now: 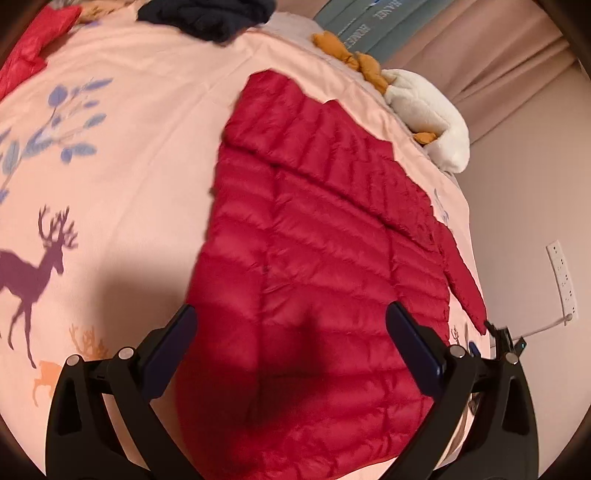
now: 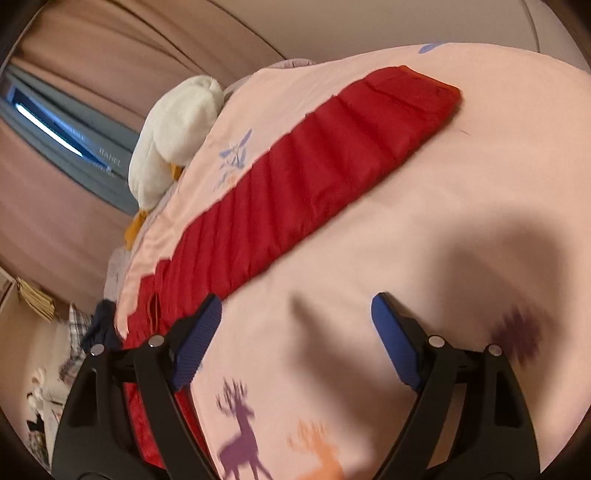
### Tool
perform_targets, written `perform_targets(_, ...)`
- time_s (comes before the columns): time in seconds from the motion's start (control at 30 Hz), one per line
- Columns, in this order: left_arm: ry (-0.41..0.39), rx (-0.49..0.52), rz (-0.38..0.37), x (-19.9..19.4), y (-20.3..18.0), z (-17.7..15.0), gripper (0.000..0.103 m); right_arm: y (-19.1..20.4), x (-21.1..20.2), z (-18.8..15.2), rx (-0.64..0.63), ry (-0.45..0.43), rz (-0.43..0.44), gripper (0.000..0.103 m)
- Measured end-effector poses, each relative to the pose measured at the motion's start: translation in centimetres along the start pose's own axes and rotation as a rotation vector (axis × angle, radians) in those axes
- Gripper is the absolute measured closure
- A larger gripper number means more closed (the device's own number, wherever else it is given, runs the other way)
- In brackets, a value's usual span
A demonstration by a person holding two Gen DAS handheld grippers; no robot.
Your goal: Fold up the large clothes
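We look down on a bed [image 1: 155, 122] that fills both views, its cover a smooth pink cotton printed with deer [image 1: 33, 269] in purple and orange and with blue leaf sprigs [image 1: 55, 125]. It carries everything else here. Largest on it is the jacket [image 1: 314, 258], a red quilted puffer with narrow, shiny, stitched channels; it lies flat and spread near the bed's right edge, one sleeve [image 1: 463, 277] trailing toward that edge. From the right wrist it shows as a long red band [image 2: 295, 192] running slantwise across the cover. A white plush toy [image 1: 428, 118], fleecy and rounded with mustard-yellow parts, sits at the bed's edge just beyond the jacket. At the far end lie a dark navy garment [image 1: 207, 16], crumpled, and another red quilted piece [image 1: 33, 40] in the corner, well apart from the jacket. Behind hang dusty-pink curtains [image 1: 498, 48] in soft pleats. The left gripper [image 1: 291, 314] hangs over the jacket's near part with its dark blue pads spread wide and nothing between them. The right gripper [image 2: 295, 306] hovers over bare cover just beside the jacket, its ribbed blue pads also apart and empty.
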State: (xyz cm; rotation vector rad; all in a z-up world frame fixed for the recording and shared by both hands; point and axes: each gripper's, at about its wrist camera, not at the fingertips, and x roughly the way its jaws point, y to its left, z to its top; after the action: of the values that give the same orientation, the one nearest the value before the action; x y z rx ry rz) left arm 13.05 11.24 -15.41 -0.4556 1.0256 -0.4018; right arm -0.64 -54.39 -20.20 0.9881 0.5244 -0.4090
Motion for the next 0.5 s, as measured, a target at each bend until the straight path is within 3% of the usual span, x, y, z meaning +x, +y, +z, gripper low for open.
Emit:
perform_targets(0.27, -0.047, 0.057, -0.011, -0.9, -3.7, 1.0, 0.001, -1.3, 3.5, 4.1, 0.188, -0.154, 0.003, 0.021)
perform_targets(0.37, -0.048, 0.063, -0.004, -0.7, -4.4, 0.9, 0.001, -1.8, 4.1, 4.6, 0.208, -0.187, -0.059, 0.047)
perform_targets(0.4, -0.047, 0.064, -0.004, -0.6, -4.5, 0.9, 0.001, -2.2, 4.4, 4.7, 0.209, -0.184, -0.084, 0.069)
perform_targets(0.43, -0.047, 0.064, -0.003, -0.6, -4.6, 0.8, 0.001, -2.5, 4.5, 4.8, 0.214, -0.179, -0.091, 0.083)
perform_targets(0.5, -0.052, 0.07, -0.002, -0.7, -4.9, 0.8, 0.001, -3.1, 4.2, 4.8, 0.236, -0.179, -0.075, 0.093)
